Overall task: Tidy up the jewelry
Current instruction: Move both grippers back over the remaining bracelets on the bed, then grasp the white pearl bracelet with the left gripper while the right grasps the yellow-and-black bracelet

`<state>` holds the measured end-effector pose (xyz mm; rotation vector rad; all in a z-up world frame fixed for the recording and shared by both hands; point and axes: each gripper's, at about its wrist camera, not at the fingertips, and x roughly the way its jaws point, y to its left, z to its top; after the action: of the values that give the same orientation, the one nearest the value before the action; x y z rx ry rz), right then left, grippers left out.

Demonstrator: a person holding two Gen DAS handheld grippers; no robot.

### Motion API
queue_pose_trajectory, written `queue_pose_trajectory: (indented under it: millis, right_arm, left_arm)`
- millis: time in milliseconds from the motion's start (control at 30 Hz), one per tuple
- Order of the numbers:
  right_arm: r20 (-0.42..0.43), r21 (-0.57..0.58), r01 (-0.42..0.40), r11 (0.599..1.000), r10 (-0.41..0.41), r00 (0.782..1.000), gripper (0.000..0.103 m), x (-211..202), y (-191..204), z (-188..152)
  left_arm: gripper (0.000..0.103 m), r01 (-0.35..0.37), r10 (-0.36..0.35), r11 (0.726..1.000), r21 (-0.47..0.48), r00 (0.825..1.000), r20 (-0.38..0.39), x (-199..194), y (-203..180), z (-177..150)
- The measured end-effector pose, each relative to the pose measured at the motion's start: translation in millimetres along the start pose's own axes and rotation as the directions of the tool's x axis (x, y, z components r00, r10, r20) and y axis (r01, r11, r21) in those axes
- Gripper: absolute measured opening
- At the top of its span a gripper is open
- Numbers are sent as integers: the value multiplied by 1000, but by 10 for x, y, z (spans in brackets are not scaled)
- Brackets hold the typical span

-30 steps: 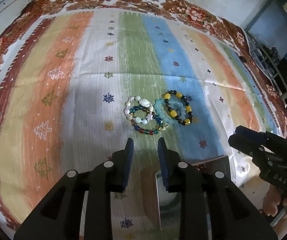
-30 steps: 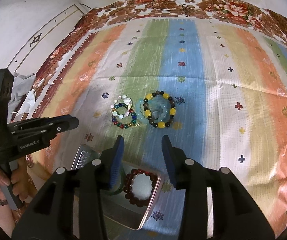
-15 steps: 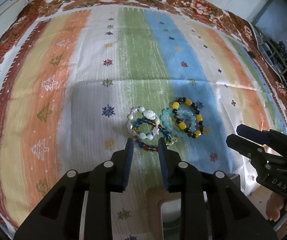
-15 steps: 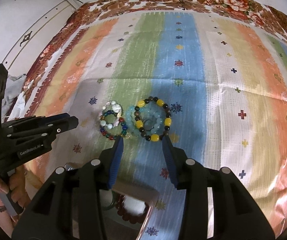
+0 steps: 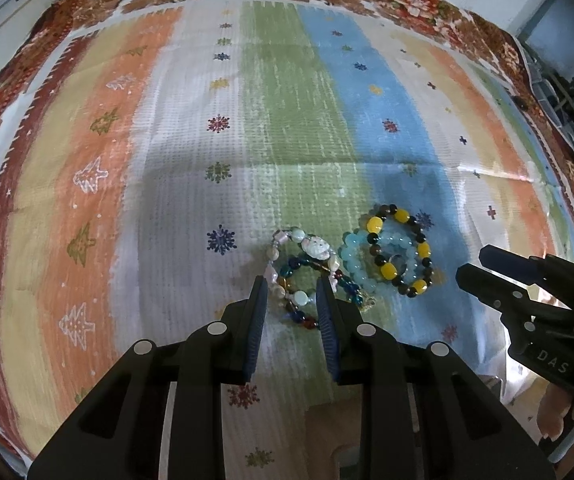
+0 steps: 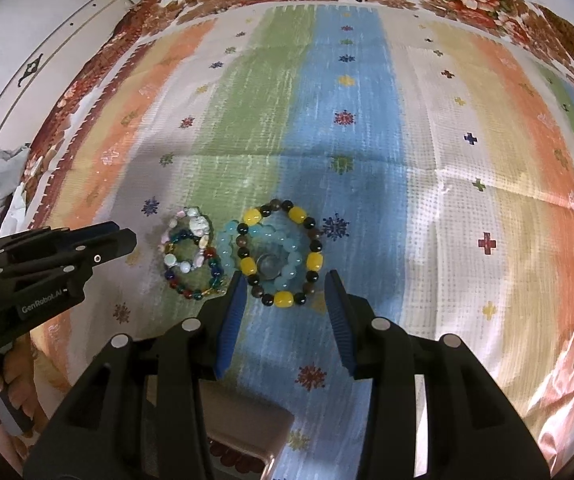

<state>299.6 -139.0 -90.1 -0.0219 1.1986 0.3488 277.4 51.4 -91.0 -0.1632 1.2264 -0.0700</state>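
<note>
Your left gripper (image 5: 292,294) is parted, its tips straddling the near rim of the white and multicoloured bracelets (image 5: 305,276); your right gripper (image 6: 283,300) gapes wider just short of the yellow-and-black bracelet (image 6: 279,254) dead ahead on the striped cloth (image 6: 367,128), each arm nearest its own pile

Four bracelets (image 6: 280,254), one ring (image 6: 268,263), one tin (image 6: 243,432).

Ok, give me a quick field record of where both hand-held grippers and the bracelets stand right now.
left hand-held gripper: open, fingertips at the multicolored glass bead bracelet
right hand-held gripper: open, near edge of the yellow and black bead bracelet
light blue bead bracelet: under the yellow and black one
surface: striped tablecloth
metal tin: below right gripper
</note>
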Motion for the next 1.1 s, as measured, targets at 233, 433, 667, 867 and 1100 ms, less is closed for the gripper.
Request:
queue_pose_trajectory:
  millis: [233,433,667,867,1100]
  right_arm:
    - [-42,20,9,1000,-8,999,42,202,-95,81]
    - [-75,24,11,1000,-9,997,42,325,-135,111]
    - [-114,22,30,999,-27,993,42,470,-172,118]
    - [-129,24,57,998,-54,990,42,553,-218,98]
    - [-143,36,54,998,-49,988,42,661,-230,106]
  left_arm:
    - [25,-45,45,999,8,998,-43,240,36,124]
    - [26,-66,67,998,19,995,-70,361,57,168]
    - [28,-76,79,996,40,993,-89,477,18,216]
    - [29,-86,90,995,43,991,-100,537,46,204]
    - [30,-95,102,992,80,990,-93,568,5,176]
